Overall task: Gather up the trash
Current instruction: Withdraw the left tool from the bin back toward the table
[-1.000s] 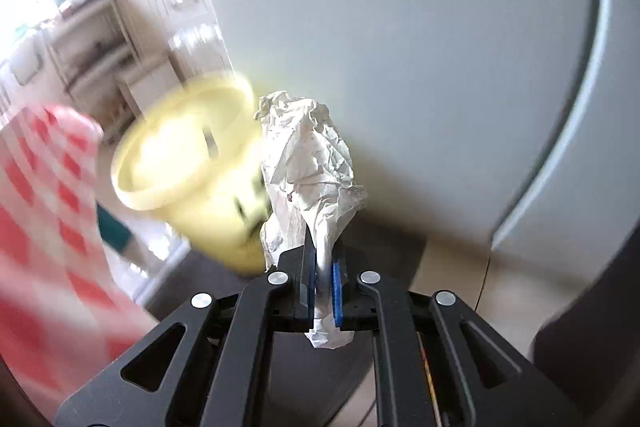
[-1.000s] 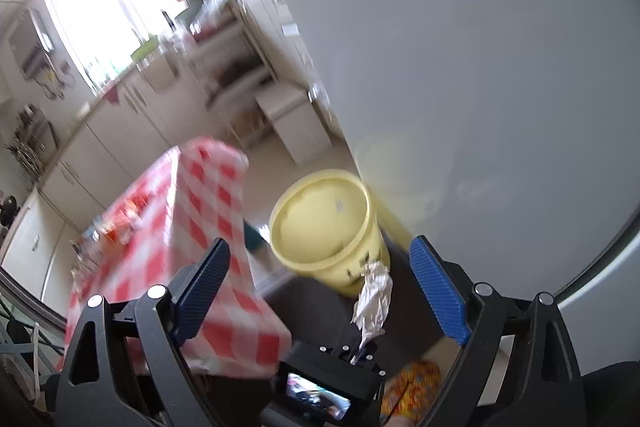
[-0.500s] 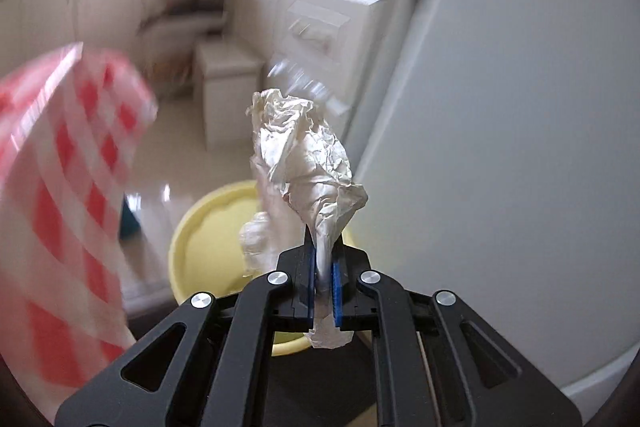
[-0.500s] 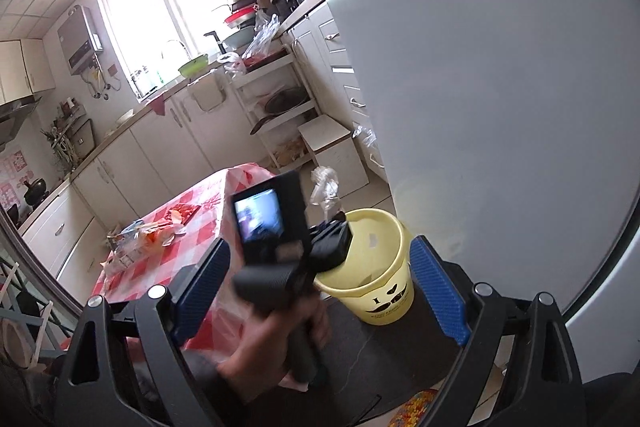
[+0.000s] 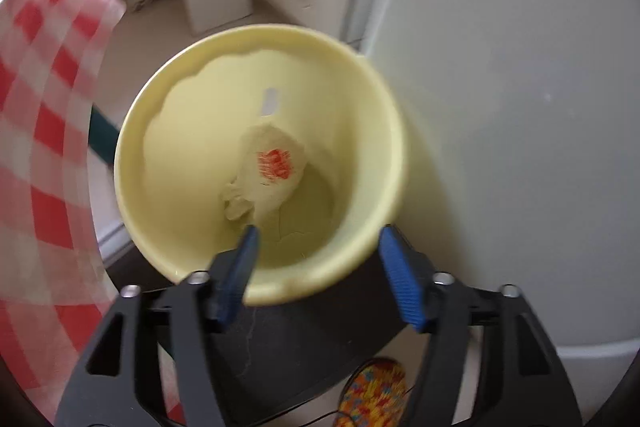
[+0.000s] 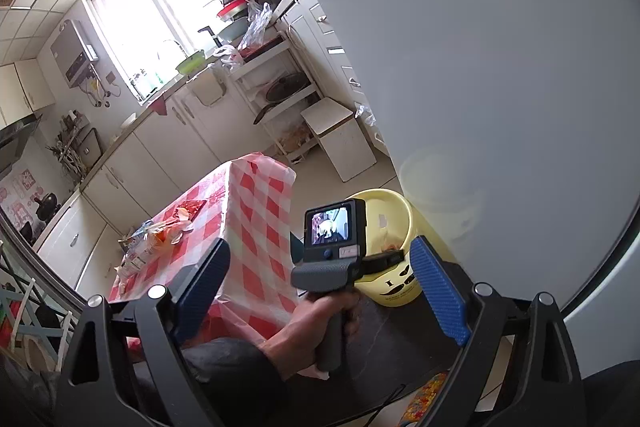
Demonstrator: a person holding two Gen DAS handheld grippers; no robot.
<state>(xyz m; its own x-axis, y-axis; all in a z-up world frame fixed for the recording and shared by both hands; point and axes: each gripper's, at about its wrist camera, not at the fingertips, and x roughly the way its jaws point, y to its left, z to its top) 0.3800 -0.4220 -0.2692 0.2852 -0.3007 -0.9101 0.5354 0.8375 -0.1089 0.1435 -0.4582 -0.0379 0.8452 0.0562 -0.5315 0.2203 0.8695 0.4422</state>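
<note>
A yellow bin (image 5: pixel 384 131) stands on a dark mat by the white fridge. Crumpled white paper (image 5: pixel 268 171) with a red mark lies inside it. My left gripper (image 5: pixel 320 263) is open and empty, just above the bin's near rim. In the right wrist view my right gripper (image 6: pixel 320 291) is open and empty, held back from the bin (image 6: pixel 394 283). The left gripper's handle and camera (image 6: pixel 332 255) show there in a hand, over the bin. More trash (image 6: pixel 160 231) lies on the checked table.
A red and white checked tablecloth (image 5: pixel 44 155) hangs close on the bin's left. The white fridge (image 5: pixel 520 107) rises right behind the bin. A white stool (image 6: pixel 340 139) and kitchen cabinets (image 6: pixel 168 151) stand beyond. A colourful slipper (image 5: pixel 376 395) lies on the floor.
My left gripper has tipped down over the bin and opened. The crumpled paper has left it and now lies in the bin. The right gripper stays open.
</note>
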